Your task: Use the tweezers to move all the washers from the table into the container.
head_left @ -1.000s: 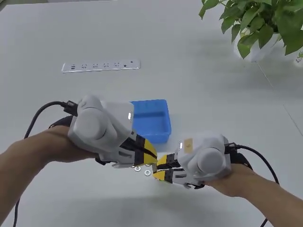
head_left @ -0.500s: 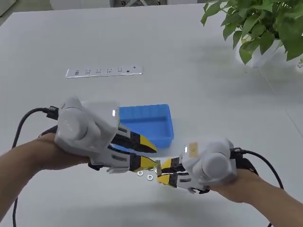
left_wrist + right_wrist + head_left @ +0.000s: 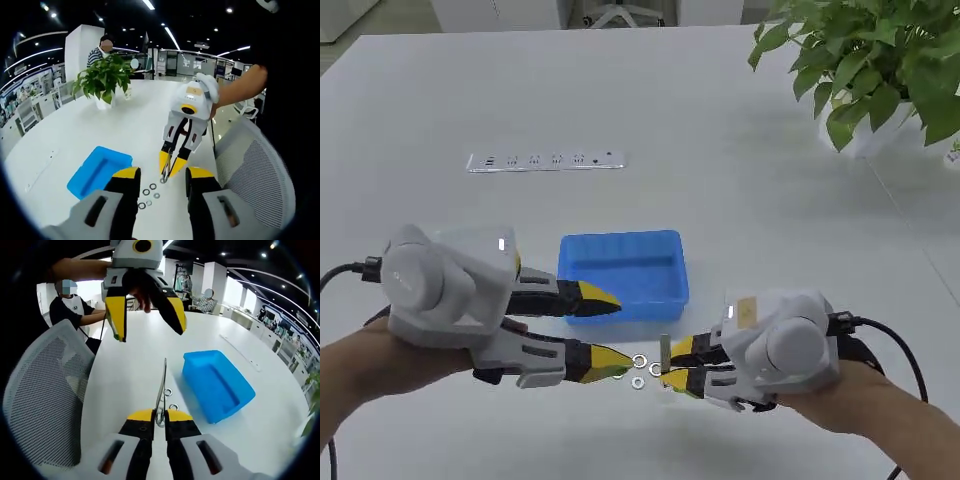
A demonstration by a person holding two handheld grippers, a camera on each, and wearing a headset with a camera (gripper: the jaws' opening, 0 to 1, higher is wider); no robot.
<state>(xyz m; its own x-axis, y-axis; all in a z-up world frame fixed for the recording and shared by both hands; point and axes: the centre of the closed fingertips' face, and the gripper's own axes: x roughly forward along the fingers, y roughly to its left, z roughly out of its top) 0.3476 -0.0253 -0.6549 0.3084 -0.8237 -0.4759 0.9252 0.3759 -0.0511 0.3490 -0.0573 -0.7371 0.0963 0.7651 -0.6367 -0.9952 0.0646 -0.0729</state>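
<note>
Tabletop first: the wide white table (image 3: 740, 180) is mostly bare, and the blue rectangular plastic container (image 3: 640, 275) sits close in front of the person, presumably so that each carry is short. The left gripper (image 3: 620, 333) hovers beside it with its jaws wide apart and nothing between them, likely just keeping clear of the work. The right gripper (image 3: 670, 364) has its jaws clamped on the slim steel tweezers (image 3: 161, 385), which point out over the table. I see them edge-on (so I cannot tell whether their arms are squeezed), with nothing at the tip. The small metal ring washers (image 3: 638, 363) lie loose on the table between the two grippers, near the container's front wall, and I can see none inside it.
</note>
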